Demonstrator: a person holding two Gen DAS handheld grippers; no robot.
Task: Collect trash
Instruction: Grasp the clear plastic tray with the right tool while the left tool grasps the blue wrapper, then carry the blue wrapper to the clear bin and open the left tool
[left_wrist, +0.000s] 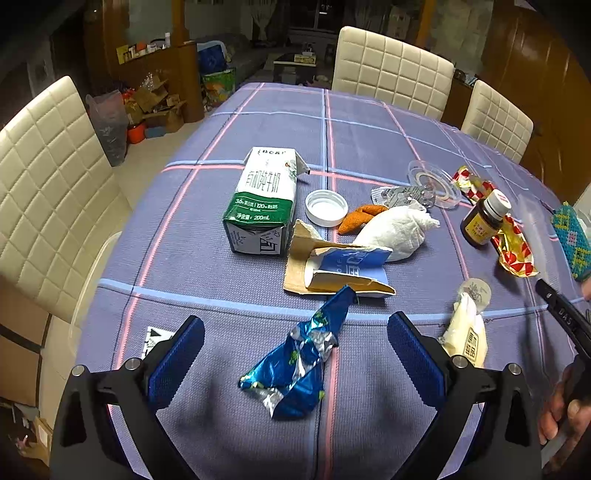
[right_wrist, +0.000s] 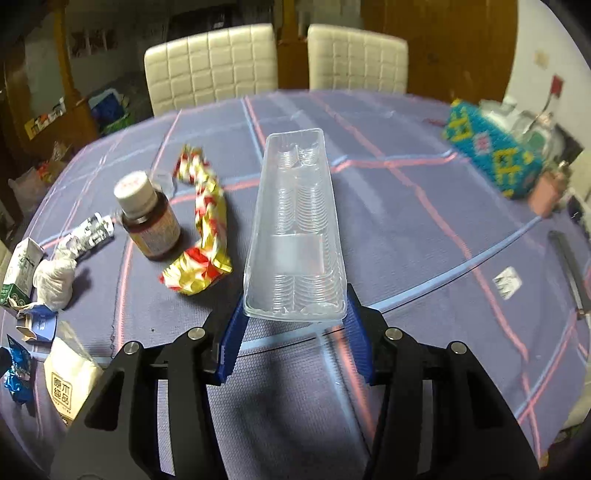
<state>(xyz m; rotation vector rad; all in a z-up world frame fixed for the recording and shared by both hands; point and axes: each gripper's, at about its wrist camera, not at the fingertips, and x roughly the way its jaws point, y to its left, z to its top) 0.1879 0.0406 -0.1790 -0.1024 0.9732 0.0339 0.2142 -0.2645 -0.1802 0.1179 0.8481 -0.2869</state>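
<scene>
My left gripper (left_wrist: 295, 325) is open and hangs low over a crumpled blue foil wrapper (left_wrist: 295, 369) that lies between its blue pads (left_wrist: 177, 358) without touching them. In the right wrist view, my right gripper (right_wrist: 295, 314) is shut on the near end of a long clear plastic tray (right_wrist: 295, 229), one pad against each side wall. The tray points away from me over the tablecloth. More trash lies around: a green milk carton (left_wrist: 262, 199), a torn blue cardboard box (left_wrist: 343, 266), a white tissue wad (left_wrist: 399, 229) and a red-and-yellow wrapper (right_wrist: 203, 229).
A brown bottle (right_wrist: 147, 221) with a white cap stands left of the tray. A white lid (left_wrist: 327, 206), a clear round lid (left_wrist: 434, 181) and a tissue packet (left_wrist: 467, 339) lie on the checked tablecloth (left_wrist: 369, 122). A beaded box (right_wrist: 495, 155) sits far right. Cream chairs (left_wrist: 391, 70) ring the table.
</scene>
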